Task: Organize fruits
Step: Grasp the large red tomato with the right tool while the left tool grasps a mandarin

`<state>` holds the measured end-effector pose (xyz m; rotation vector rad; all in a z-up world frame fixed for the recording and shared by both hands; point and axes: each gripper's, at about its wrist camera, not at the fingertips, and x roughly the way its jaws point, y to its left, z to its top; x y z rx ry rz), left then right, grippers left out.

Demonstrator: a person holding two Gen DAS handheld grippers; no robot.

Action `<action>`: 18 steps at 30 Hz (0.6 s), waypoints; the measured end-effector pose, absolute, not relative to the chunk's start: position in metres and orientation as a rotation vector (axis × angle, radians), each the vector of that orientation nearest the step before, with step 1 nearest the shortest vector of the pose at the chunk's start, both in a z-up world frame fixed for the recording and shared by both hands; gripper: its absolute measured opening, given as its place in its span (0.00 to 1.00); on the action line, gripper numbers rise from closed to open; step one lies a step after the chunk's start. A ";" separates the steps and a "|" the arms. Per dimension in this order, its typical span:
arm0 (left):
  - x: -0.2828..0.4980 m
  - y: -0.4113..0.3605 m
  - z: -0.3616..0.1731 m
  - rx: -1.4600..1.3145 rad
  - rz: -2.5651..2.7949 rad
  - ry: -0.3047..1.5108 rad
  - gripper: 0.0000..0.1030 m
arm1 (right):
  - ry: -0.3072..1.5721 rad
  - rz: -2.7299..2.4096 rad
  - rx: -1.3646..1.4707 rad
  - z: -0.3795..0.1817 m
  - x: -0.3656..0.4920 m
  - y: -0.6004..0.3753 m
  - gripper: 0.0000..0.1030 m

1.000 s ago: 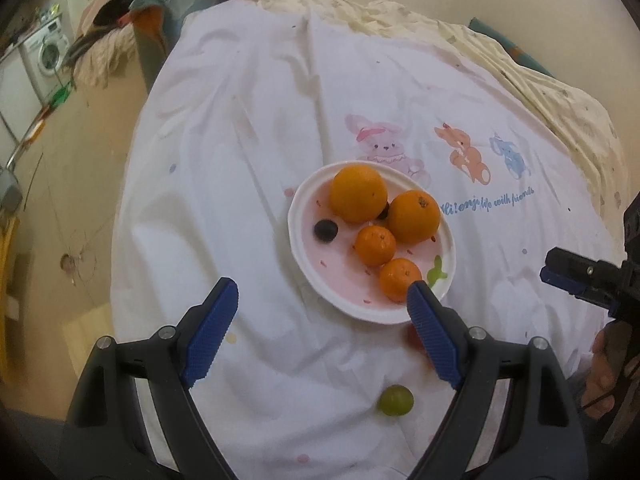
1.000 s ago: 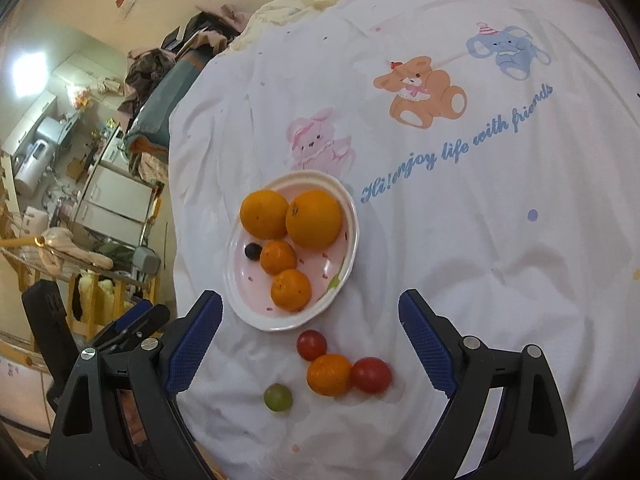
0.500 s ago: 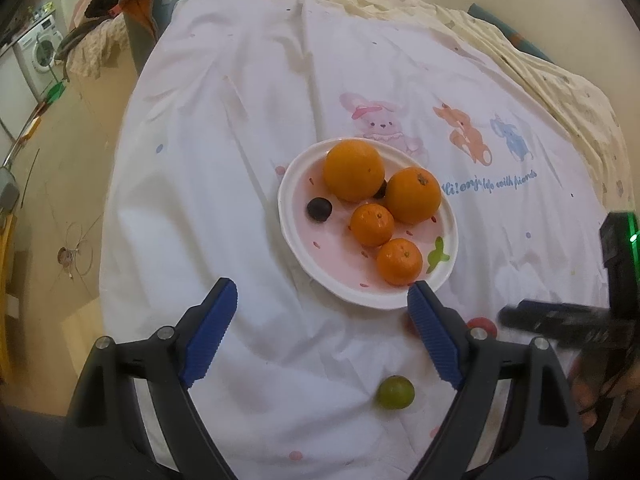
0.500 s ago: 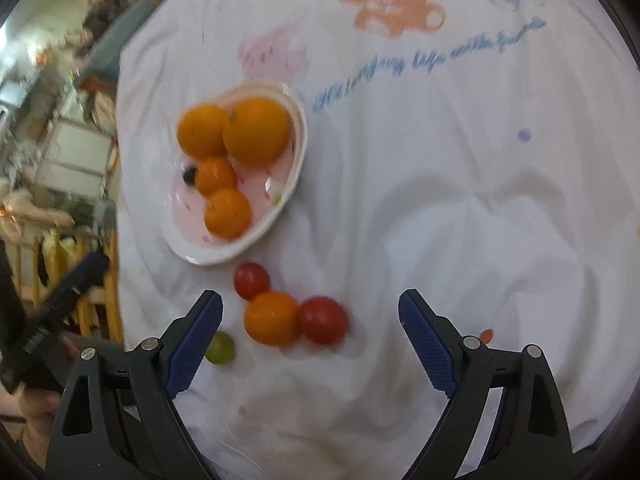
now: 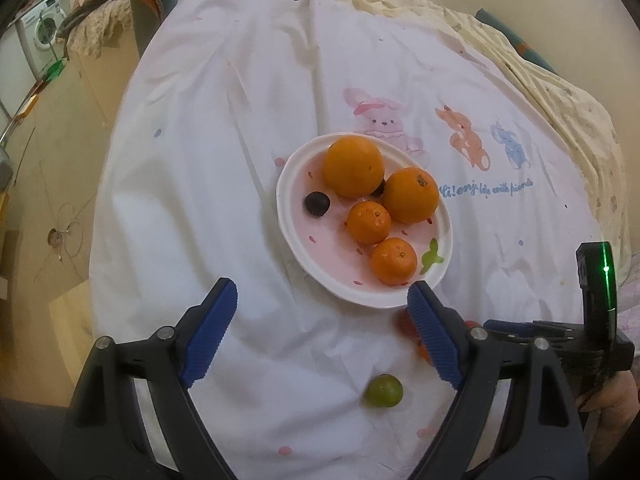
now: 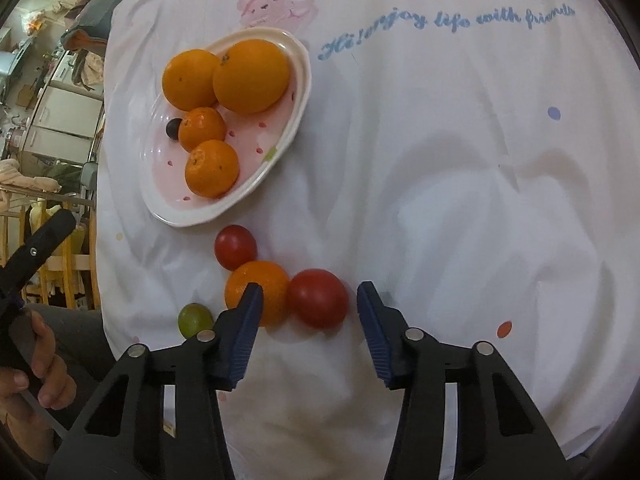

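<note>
I've dropped my right hand-held gripper (image 6: 308,304) over the larger red tomato (image 6: 318,298), jaws just narrowing but not yet gripping, so it's plate-bound (image 6: 296,128) next.

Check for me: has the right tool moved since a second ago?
Yes. The right tool has dropped toward the cloth, closing in on the large red tomato, its jaws just narrowing around it.

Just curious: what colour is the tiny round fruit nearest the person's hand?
Green, clearest in the right wrist view.
</note>
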<state>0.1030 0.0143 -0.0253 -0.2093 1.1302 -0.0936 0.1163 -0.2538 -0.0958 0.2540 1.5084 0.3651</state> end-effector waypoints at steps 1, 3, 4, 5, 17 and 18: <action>0.103 0.014 -0.025 -0.207 -0.095 1.130 0.82 | 1.515 0.362 0.247 -0.097 0.116 -0.254 0.48; 0.103 0.014 -0.025 -0.209 -0.093 1.130 0.82 | 1.530 0.358 0.223 -0.100 0.115 -0.253 0.44; 0.102 0.013 -0.024 -0.210 -0.091 1.124 0.82 | 1.531 0.356 0.201 -0.101 0.115 -0.251 0.44; 0.102 0.013 -0.024 -0.209 -0.091 1.122 0.82 | 1.533 0.359 0.189 -0.102 0.115 -0.248 0.41; 0.101 0.012 -0.023 -0.187 -0.090 1.131 0.82 | 1.440 0.415 0.286 -0.077 0.116 -0.263 0.31; 0.099 0.012 -0.024 -0.179 -0.091 1.139 0.82 | 1.420 0.411 0.309 -0.072 0.117 -0.267 0.31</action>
